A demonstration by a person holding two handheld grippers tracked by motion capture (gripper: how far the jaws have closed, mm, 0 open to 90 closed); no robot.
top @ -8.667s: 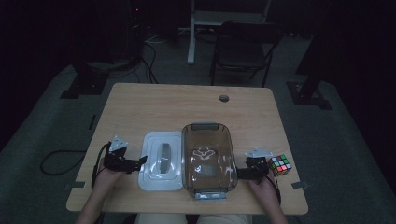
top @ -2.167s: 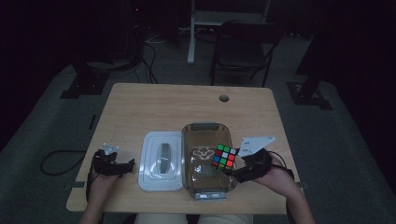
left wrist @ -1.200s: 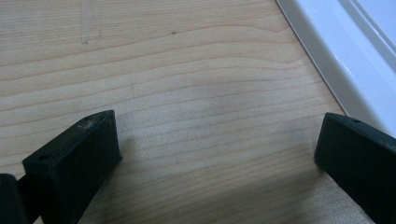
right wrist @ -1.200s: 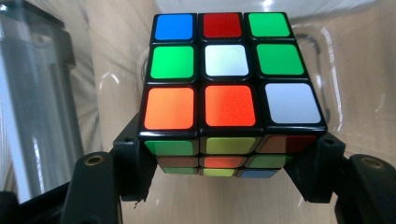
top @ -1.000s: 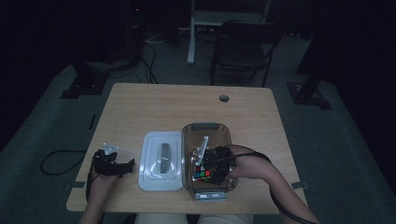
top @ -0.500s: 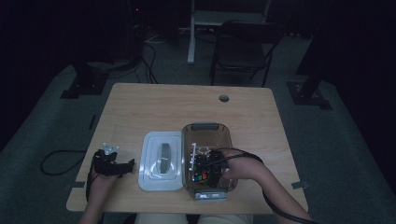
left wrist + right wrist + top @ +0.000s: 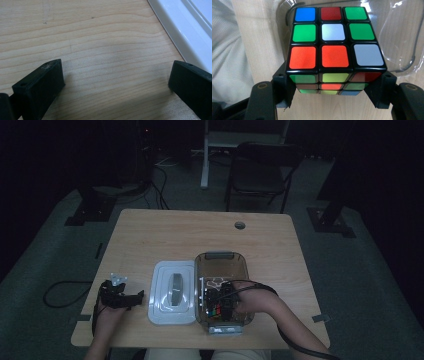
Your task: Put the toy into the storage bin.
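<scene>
The right gripper (image 7: 332,97) pinched the multicoloured 3x3 puzzle cube (image 7: 332,52) inside the clear plastic box (image 7: 222,265). It should lower gently, then release. The left gripper (image 7: 117,82) rested spread.

A white lid (image 7: 172,292) lies on the wooden table (image 7: 200,235); beyond the table stands what looks like a dark chair (image 7: 262,172).

Our L tongs (image 7: 134,296) lie low on the bench (image 7: 200,235), jaws wide apart, nothing between, L hand (image 7: 106,312) behind. R tongs (image 7: 216,301) reach in from the R, forearm angled across, jaws clamped on the cube (image 7: 332,53) sides.
</scene>
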